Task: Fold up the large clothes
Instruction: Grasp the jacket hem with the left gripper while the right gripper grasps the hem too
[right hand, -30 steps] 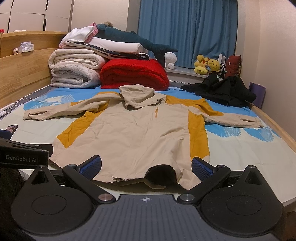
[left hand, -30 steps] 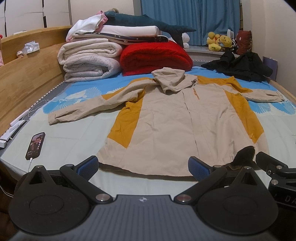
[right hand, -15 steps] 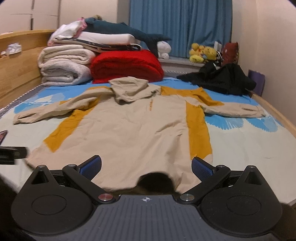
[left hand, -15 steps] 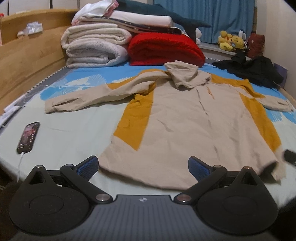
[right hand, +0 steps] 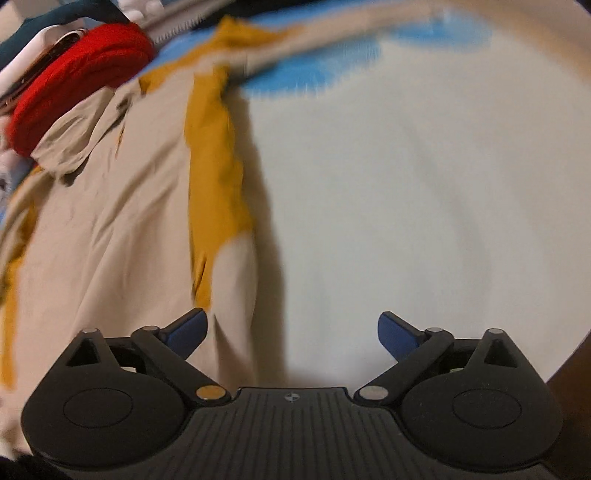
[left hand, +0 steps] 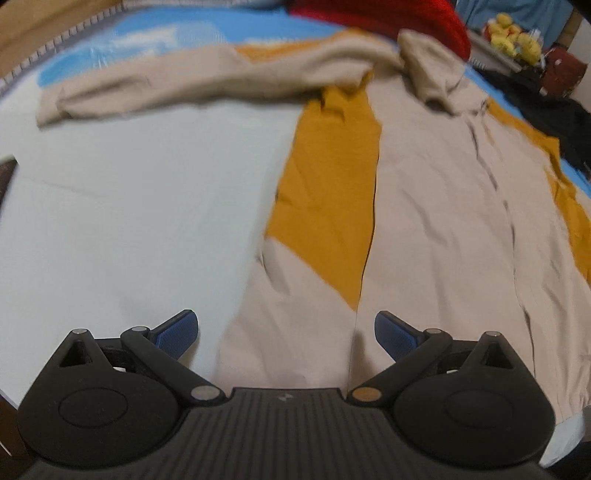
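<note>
While the beige-and-mustard hooded jacket (left hand: 436, 236) lies spread flat on the bed (left hand: 129, 221), the left gripper (left hand: 286, 332) points down over its lower left edge, jaws wide apart and touching nothing. Over the jacket's lower right edge, the right gripper (right hand: 291, 332) has its jaws closing from wide, pads off the cloth. A red folded blanket (right hand: 74, 81) sits beyond the hood (left hand: 432, 70).

Left gripper (left hand: 286, 332) angled down over the lower side edge of a beige-and-mustard jacket (left hand: 436, 221), blue pads wide apart, nothing pinched. Jacket lies flat on a pale bedsheet (left hand: 129, 221), one sleeve (left hand: 177, 88) stretched outward. Red blanket (left hand: 388, 14) beyond the hood.
</note>
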{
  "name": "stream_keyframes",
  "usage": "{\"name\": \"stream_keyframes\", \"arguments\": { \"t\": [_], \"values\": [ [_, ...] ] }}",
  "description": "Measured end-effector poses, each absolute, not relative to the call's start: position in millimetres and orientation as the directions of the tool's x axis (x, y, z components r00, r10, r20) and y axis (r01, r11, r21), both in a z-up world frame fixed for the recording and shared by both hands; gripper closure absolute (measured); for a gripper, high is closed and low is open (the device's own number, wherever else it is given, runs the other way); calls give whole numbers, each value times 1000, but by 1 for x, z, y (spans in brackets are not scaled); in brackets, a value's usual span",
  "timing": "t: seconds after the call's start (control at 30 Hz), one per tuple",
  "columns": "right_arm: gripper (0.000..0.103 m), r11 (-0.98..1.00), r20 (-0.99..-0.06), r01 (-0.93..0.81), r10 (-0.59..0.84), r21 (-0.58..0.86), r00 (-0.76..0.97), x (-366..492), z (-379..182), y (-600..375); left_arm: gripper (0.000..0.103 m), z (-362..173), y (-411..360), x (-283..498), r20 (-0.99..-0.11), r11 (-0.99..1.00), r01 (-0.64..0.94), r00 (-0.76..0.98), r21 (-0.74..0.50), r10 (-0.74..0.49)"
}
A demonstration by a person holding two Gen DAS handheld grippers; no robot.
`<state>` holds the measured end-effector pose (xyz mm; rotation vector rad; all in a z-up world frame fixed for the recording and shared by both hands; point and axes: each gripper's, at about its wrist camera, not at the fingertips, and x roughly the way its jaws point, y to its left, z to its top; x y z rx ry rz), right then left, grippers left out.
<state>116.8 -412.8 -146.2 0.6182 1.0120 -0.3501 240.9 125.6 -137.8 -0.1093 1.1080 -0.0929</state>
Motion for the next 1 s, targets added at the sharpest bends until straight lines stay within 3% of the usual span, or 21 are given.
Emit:
{"name": "stream_keyframes", "arguments": {
  "t": [0.03, 0.07, 0.1, 0.13, 0.17, 0.27, 0.47, 0.57, 0.63, 0.7, 0.73, 0.77, 0.87, 1.0],
  "values": [
    [9, 774, -869, 527, 58, 351, 492, 114, -153, -410, 4, -143, 124, 243, -898, 990, 20, 418, -139, -135],
    [16, 779, -867, 506, 94, 370, 490, 112, -159, -405, 26, -147, 121, 244, -906, 988, 27, 396, -151, -150],
    [49, 798, -861, 485, 81, 358, 502, 110, -159, -398, 49, -148, 120, 243, -909, 989, 34, 391, -143, -145],
    [87, 827, -850, 451, 60, 336, 523, 108, -157, -390, 88, -145, 121, 241, -900, 990, 33, 415, -134, -136],
    [101, 840, -838, 405, 102, 361, 536, 108, -154, -387, 96, -139, 125, 237, -884, 986, 20, 440, -164, -156],
    [102, 820, -796, 398, 112, 412, 595, 98, -124, -396, 98, -110, 133, 218, -838, 980, 13, 516, -201, -178],
    [103, 799, -755, 433, 40, 417, 655, 72, -75, -453, 97, -86, 127, 186, -816, 977, 91, 537, -194, -212],
    [100, 776, -805, 495, 28, 392, 593, 84, -106, -461, 84, -115, 122, 192, -856, 995, 62, 507, -78, -99],
    [87, 736, -848, 592, -45, 330, 528, 87, -131, -466, 71, -123, 126, 185, -865, 999, 32, 499, -36, -47],
    [46, 719, -847, 616, -72, 321, 526, 75, -138, -464, 46, -115, 127, 173, -847, 998, 54, 531, -17, -43],
    [42, 717, -833, 612, -81, 333, 547, 64, -136, -462, 25, -108, 126, 161, -821, 997, 72, 569, 5, -37],
    [38, 728, -817, 599, -95, 333, 569, 53, -130, -457, 14, -102, 123, 147, -785, 994, 100, 619, 35, -35],
    [31, 781, -801, 551, -114, 293, 588, 23, -118, -436, 13, -101, 111, 121, -762, 970, 213, 646, 121, -47],
    [31, 858, -856, 491, -135, 151, 499, 21, -129, -406, 13, -123, 89, 110, -801, 932, 300, 598, 202, -19]
  ]
}}
